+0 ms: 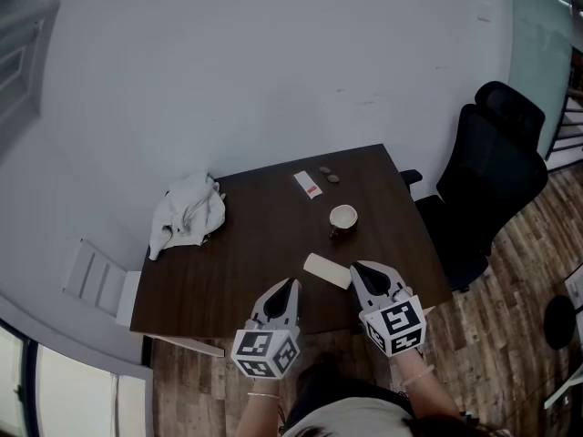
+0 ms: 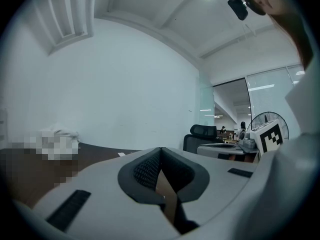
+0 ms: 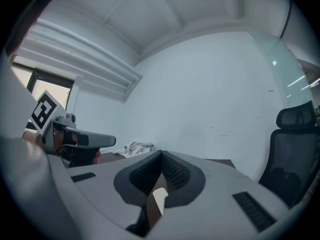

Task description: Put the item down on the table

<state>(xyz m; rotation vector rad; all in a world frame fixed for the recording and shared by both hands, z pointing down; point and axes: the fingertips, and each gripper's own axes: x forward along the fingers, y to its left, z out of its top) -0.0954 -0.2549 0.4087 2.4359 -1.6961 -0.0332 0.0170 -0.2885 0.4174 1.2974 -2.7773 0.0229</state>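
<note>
A flat beige rectangular item [image 1: 327, 270] lies on the dark wooden table [image 1: 237, 271], near the front edge. My right gripper [image 1: 357, 267] is shut with its tip just right of the item and nothing between its pads. In the right gripper view the jaws [image 3: 161, 154] meet at the tip, and a pale sliver of the item [image 3: 159, 200] shows below through the gap behind them. My left gripper [image 1: 290, 285] is shut too and empty, hovering left of the item over the table's front edge. Its pads [image 2: 160, 151] close together in the left gripper view.
On the table are a white crumpled cloth [image 1: 189, 210] at the left, a small cup [image 1: 343, 218] mid-right, a white packet with a red mark [image 1: 309, 185] and two small round pieces [image 1: 329, 174] at the back. A black office chair [image 1: 492, 171] stands to the right.
</note>
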